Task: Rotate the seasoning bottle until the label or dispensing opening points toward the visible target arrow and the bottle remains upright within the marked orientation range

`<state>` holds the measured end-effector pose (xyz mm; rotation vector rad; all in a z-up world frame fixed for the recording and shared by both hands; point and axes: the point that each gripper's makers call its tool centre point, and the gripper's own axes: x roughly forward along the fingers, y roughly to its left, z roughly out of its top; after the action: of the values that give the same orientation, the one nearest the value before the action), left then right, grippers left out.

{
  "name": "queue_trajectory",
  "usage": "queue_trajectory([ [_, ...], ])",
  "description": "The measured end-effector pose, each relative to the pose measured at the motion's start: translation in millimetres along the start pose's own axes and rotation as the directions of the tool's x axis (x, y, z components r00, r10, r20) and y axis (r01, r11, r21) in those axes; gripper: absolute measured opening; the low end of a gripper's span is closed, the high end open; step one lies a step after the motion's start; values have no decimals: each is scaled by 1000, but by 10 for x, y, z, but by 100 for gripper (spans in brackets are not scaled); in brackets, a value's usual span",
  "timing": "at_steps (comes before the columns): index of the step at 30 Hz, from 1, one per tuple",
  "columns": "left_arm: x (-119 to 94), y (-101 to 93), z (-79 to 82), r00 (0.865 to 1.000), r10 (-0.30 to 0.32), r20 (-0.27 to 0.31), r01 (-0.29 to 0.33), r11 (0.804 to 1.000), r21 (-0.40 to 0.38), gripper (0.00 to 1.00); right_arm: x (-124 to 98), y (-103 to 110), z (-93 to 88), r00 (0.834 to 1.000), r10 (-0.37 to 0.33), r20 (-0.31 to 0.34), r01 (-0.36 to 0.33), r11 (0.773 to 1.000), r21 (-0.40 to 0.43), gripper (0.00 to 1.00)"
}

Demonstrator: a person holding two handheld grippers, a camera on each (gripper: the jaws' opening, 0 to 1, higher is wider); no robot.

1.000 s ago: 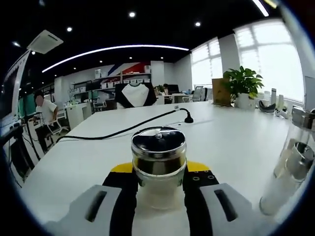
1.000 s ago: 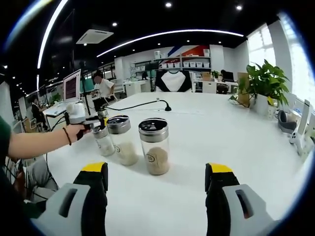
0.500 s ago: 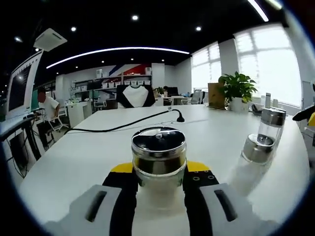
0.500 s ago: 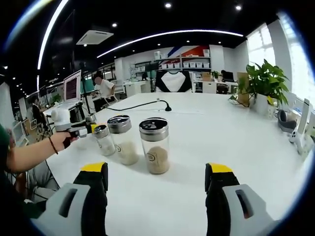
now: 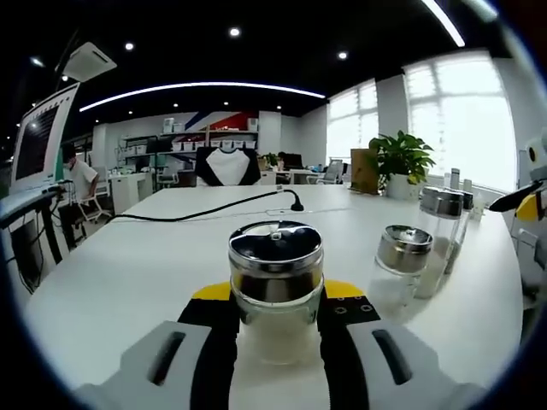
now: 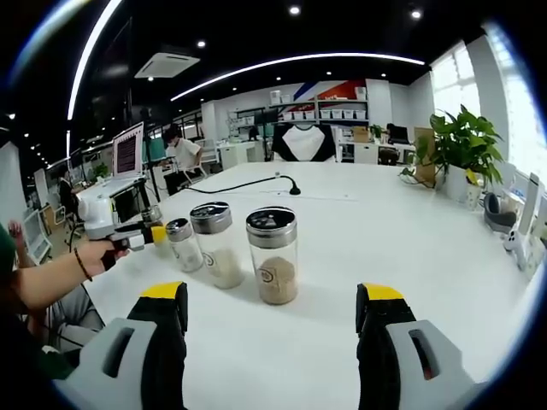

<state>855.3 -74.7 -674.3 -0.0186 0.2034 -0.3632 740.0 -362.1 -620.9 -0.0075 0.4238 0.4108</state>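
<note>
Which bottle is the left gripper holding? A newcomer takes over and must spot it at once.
On the white table, three glass bottles stand in a row. The held bottle is the smallest, at the row's end nearest the person's hand, with the left gripper at its side. The largest bottle stands at the other end.

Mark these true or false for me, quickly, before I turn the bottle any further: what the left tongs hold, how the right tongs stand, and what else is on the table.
1. The left tongs are shut on a seasoning bottle. True.
2. The right tongs grip the nearest jar. False: their jaws stand wide open, short of the brown-powder jar.
3. The held bottle lies on its side. False: it stands upright, metal lid on top.
4. A black cable lies across the white table. True.
5. A potted plant stands at the table's far right in the right gripper view. True.
</note>
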Motion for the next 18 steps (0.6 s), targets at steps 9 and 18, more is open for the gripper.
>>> queue_trajectory([
  [9,-19,-106,-46,1000,-23,4,23,1000,10,37,-5,-19,-13,1000,-5,-3,5,1000,4,82],
  [18,-2,-171,-111,999,-36,6,35,997,65,37,14,-17,-17,1000,-3,-5,3,1000,5,82],
])
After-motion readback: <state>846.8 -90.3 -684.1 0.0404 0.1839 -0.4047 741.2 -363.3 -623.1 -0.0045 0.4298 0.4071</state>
